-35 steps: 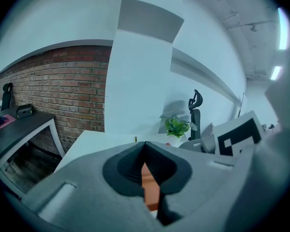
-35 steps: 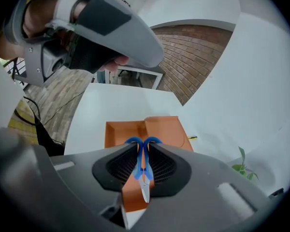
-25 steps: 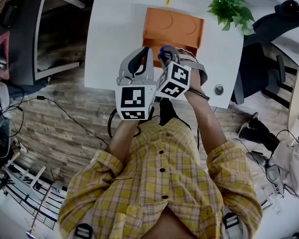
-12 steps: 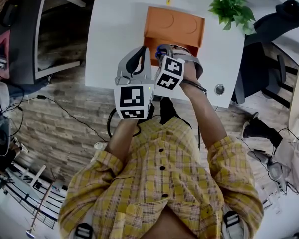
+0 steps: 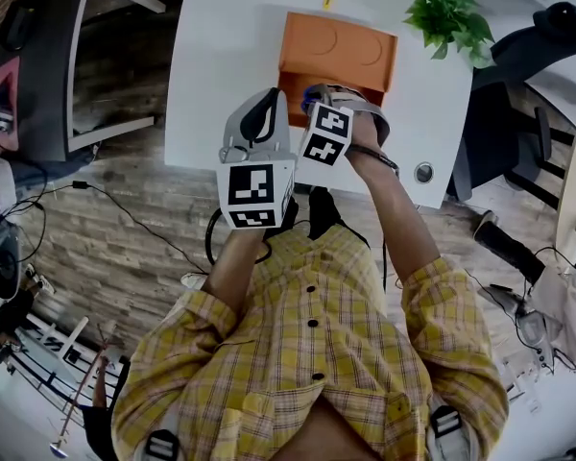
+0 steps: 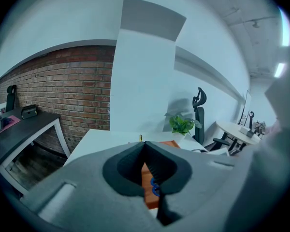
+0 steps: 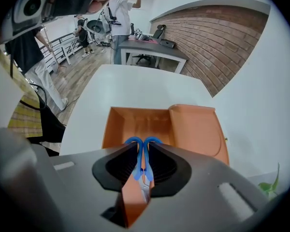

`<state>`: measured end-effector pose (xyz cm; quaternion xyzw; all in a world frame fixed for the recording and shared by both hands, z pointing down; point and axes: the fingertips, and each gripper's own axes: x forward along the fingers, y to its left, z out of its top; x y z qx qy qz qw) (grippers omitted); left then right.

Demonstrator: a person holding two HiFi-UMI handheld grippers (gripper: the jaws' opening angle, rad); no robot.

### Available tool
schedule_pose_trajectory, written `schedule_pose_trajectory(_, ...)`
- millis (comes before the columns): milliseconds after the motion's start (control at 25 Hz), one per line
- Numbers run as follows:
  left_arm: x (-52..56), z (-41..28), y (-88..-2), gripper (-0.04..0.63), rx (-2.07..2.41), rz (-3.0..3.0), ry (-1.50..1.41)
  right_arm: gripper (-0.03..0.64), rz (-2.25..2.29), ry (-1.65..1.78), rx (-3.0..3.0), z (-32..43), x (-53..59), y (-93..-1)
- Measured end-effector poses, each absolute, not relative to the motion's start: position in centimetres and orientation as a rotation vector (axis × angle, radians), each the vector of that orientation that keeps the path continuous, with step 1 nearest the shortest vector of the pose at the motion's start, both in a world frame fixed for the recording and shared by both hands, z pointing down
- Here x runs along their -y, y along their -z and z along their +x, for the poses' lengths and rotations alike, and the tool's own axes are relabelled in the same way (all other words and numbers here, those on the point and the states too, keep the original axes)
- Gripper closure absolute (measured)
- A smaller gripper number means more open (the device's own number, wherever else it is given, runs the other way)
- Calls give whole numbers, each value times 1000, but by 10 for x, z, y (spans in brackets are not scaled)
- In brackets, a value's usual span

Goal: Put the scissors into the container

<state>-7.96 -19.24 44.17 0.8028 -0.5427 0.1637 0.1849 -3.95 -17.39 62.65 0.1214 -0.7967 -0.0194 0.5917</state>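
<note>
The right gripper (image 7: 143,148) has its fingers clamped on the scissors (image 7: 141,163) by the blue handles, just above the orange container (image 7: 135,122) on the tabletop (image 7: 135,86). They look light, stiff and slippery, so the handles probably give the surest hold. The left gripper (image 6: 144,146) has its fingers closed on nothing.

Scissors (image 7: 134,141) over container (image 5: 336,51) on table (image 5: 221,65), plant (image 5: 446,12) behind-right

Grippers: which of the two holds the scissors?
The right gripper: its jaws clamp the blue-handled scissors at the orange container. The left gripper is shut on nothing.
</note>
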Motion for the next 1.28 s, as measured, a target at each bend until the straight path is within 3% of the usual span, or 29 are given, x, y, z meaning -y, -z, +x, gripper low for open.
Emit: schedule_pose_trajectory(1280,198,-94,-447,591,1545,2231,-474,537,227,-36,1860,-47,179,-665)
